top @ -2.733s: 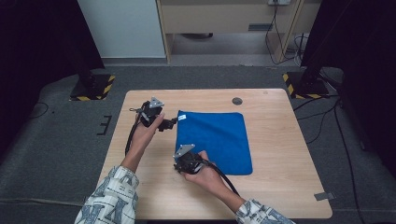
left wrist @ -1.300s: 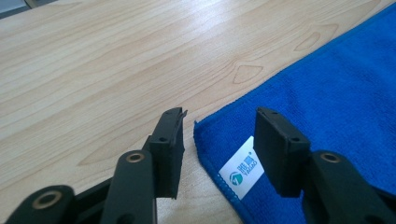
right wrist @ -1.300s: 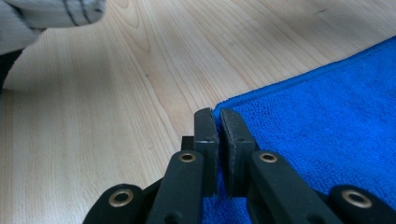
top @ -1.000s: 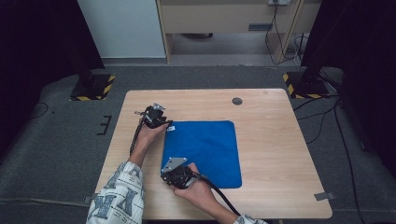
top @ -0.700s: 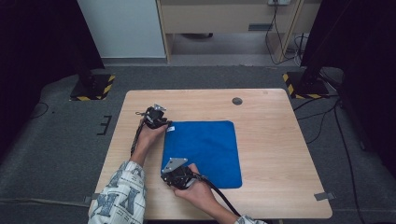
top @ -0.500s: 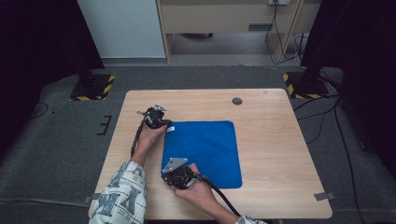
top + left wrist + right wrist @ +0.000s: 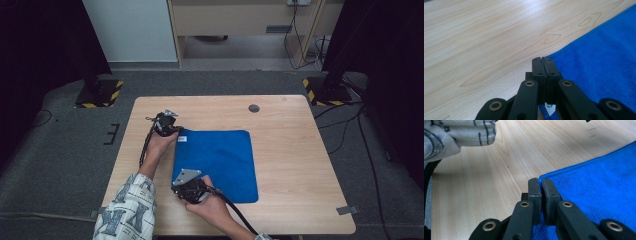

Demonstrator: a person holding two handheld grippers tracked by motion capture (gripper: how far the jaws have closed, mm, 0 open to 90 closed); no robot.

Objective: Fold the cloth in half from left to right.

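On the table (image 7: 300,150), the blue cloth (image 7: 220,165) is spread flat. Its far left corner has just been closed on by the left gripper (image 7: 176,134); its near left corner is pinched by the right gripper (image 7: 176,186), likely for folding.

No text, brand or number can be read here. The blue cloth (image 7: 217,162) carries a small white tag (image 7: 182,138) at its far left corner, but its print is too small to make out. The sleeve (image 7: 125,210) bears a dark pattern on pale fabric that may be lettering, though it cannot be read.
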